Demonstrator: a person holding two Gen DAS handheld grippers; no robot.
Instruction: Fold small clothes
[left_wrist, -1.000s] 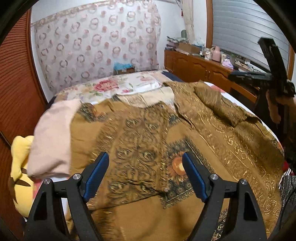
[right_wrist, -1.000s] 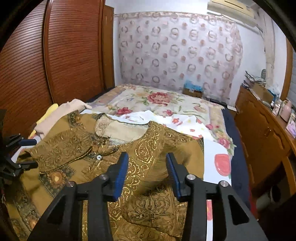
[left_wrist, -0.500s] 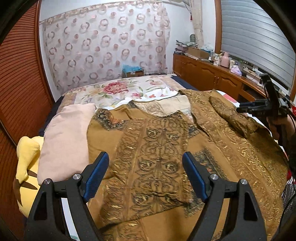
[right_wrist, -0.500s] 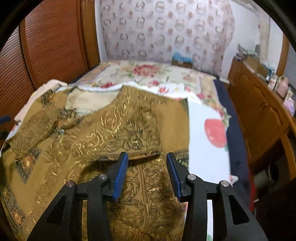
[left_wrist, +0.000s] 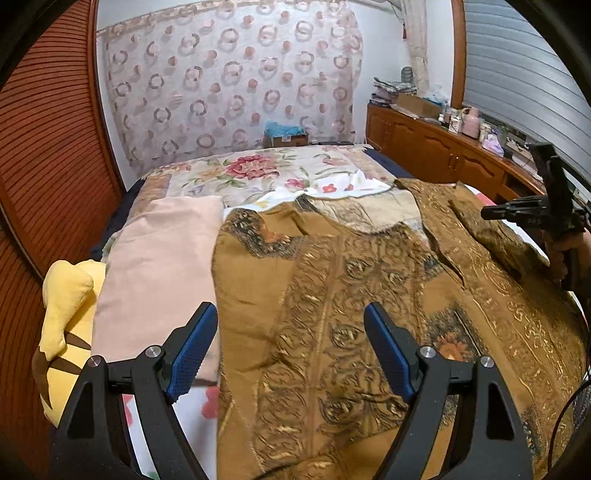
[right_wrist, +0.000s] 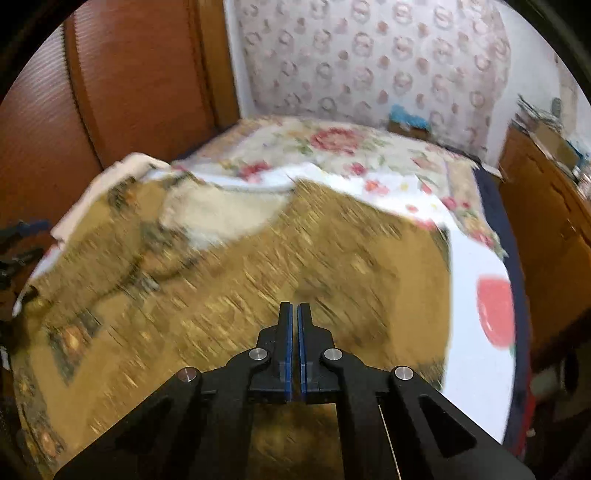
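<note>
A brown garment with gold patterns (left_wrist: 332, 295) lies spread across the bed, neck opening toward the far end, and it is blurred in the right wrist view (right_wrist: 258, 277). My left gripper (left_wrist: 290, 310) hovers open above the garment's left front, nothing between its blue pads. My right gripper (right_wrist: 294, 304) has its jaws closing, pads almost together, tips at the folded sleeve. Blur hides whether cloth is pinched. In the left wrist view the right gripper (left_wrist: 485, 214) hangs over the garment's right sleeve, held by a hand (left_wrist: 569, 247).
A folded pink cloth (left_wrist: 159, 258) and a yellow plush toy (left_wrist: 62, 314) lie left of the garment. The floral bedsheet (left_wrist: 258, 173) stretches beyond. A wooden cabinet (left_wrist: 424, 147) runs along the right wall; a ribbed wooden wardrobe (left_wrist: 48, 147) stands on the left.
The right gripper's jaws closed from half open and it dropped forward toward the folded sleeve. The left gripper drifted left over the garment, still open.
</note>
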